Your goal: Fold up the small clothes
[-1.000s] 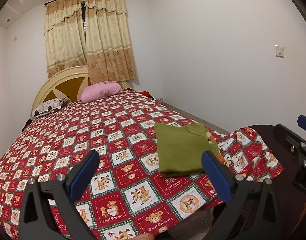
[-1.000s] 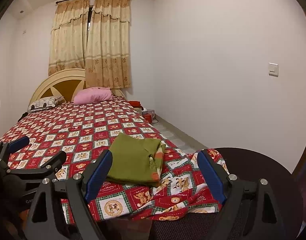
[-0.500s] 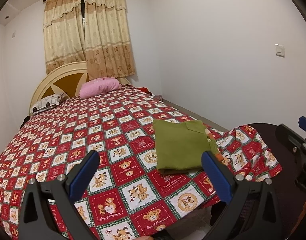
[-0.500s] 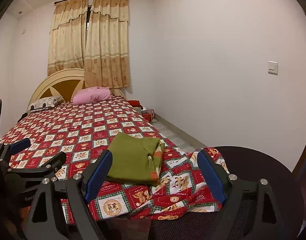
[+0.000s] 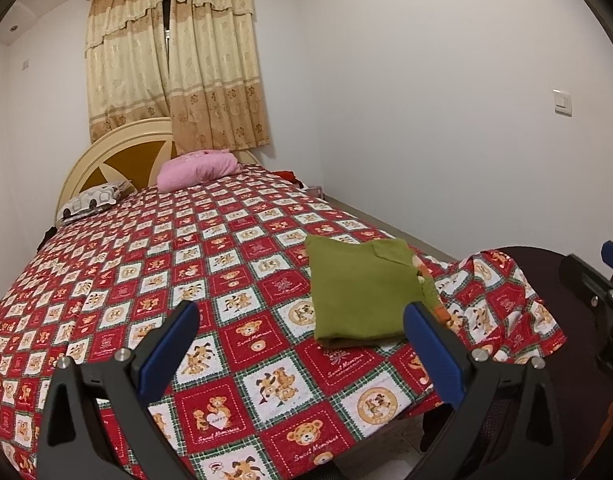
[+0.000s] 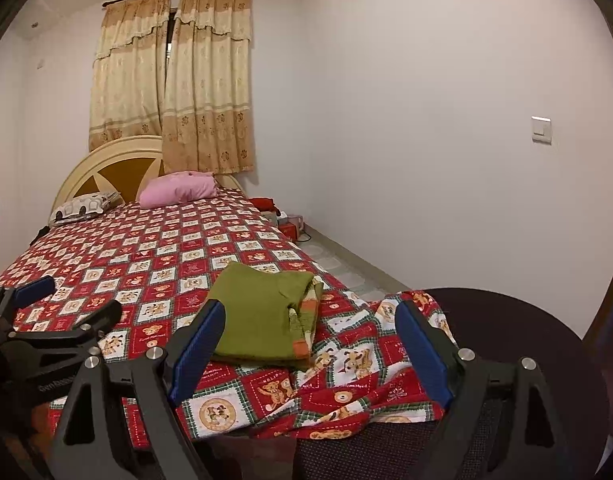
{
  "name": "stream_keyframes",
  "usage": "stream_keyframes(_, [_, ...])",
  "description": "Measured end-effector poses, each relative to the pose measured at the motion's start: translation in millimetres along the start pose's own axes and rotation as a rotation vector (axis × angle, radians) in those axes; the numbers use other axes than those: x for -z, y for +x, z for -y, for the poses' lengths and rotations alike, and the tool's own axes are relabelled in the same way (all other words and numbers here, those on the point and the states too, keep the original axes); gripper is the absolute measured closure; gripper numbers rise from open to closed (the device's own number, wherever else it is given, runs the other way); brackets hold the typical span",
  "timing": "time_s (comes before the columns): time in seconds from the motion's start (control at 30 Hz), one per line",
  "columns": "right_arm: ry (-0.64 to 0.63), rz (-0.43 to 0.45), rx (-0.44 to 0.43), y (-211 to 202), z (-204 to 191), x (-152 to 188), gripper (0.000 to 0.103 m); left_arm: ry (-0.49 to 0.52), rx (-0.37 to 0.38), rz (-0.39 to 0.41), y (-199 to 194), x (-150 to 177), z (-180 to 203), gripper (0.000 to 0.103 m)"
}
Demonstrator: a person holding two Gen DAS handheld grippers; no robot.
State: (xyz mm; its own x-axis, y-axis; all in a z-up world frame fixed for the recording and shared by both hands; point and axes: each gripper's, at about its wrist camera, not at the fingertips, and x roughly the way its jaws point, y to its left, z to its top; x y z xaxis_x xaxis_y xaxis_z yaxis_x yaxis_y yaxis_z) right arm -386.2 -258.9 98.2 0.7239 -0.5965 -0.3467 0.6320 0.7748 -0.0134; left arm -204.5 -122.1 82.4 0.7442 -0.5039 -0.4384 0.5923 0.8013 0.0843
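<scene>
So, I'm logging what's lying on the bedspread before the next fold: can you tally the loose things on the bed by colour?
Green: 1, the folded garment, with an orange-striped edge showing along its right side.
Pink: 1, the pillow by the headboard.
White patterned: 1, the pillow left of the pink one.
Total: 3

Ahead of my right gripper [image 6: 308, 322] the folded garment [image 6: 262, 320] lies on the bedspread [image 6: 166, 256] near the bed's foot. My left gripper [image 5: 300, 322] sits to its left. Two pillows [image 6: 178, 190] rest far ahead against the headboard [image 6: 106, 164].
</scene>
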Motion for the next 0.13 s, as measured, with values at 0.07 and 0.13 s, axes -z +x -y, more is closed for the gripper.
stream_keyframes(0.07, [0.006,-0.008,0.008,3.0,1.6,1.2,0.016,0.0,0.001,-0.002,1.6,0.1,-2.4,0.0])
stream_keyframes(0.13, [0.015,-0.02,0.017,7.7,4.8,2.9,0.016,0.004,0.003,-0.005,2.4,0.3,-3.0,0.0])
